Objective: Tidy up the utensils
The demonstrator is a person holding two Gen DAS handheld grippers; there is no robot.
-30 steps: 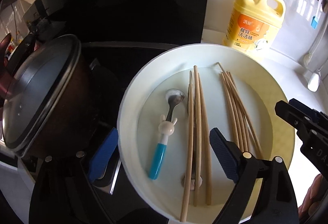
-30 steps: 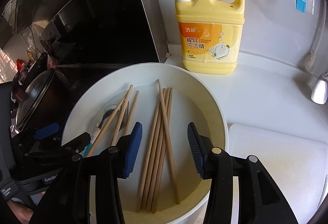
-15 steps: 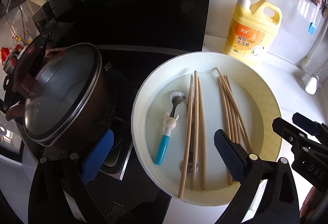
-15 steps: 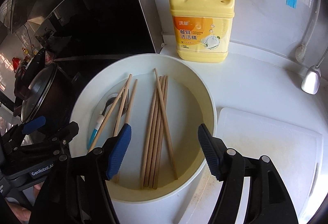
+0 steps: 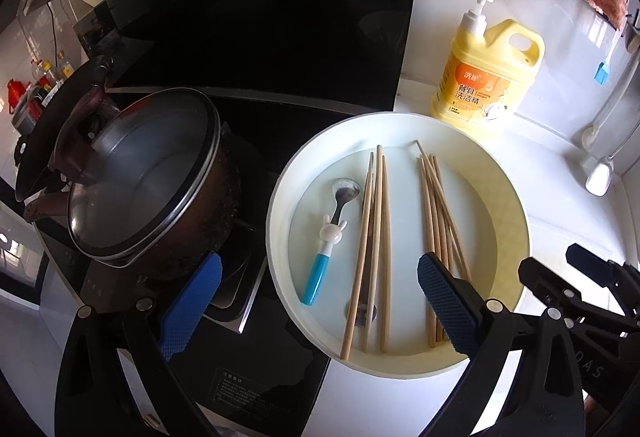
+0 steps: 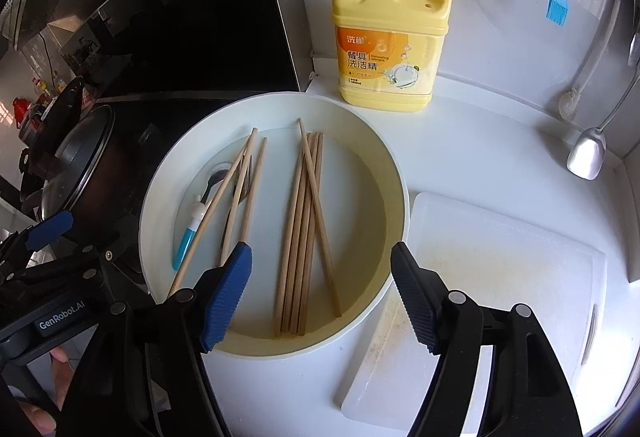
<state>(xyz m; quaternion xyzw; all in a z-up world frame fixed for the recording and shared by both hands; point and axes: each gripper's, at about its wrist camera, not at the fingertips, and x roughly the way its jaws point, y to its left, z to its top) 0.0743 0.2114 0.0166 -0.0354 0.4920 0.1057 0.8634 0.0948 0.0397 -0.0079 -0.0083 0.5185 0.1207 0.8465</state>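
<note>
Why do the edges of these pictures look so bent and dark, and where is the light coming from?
Left wrist view: the fisheye lens bends the stove edges and blackens the corners; sunlight glares off the pot lid. Right wrist view: the same bending curves the counter; bright light washes out the cutting board, while the bowl and bottle stay sharp.

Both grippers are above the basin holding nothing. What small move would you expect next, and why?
Probably the right gripper lowers onto the chopstick bundle straight below it. Its jaws are open and empty, and that bundle lies grouped in the basin between its fingers. The left gripper is also open and empty, over the spoon and the looser chopsticks, so it could go first instead.
</note>
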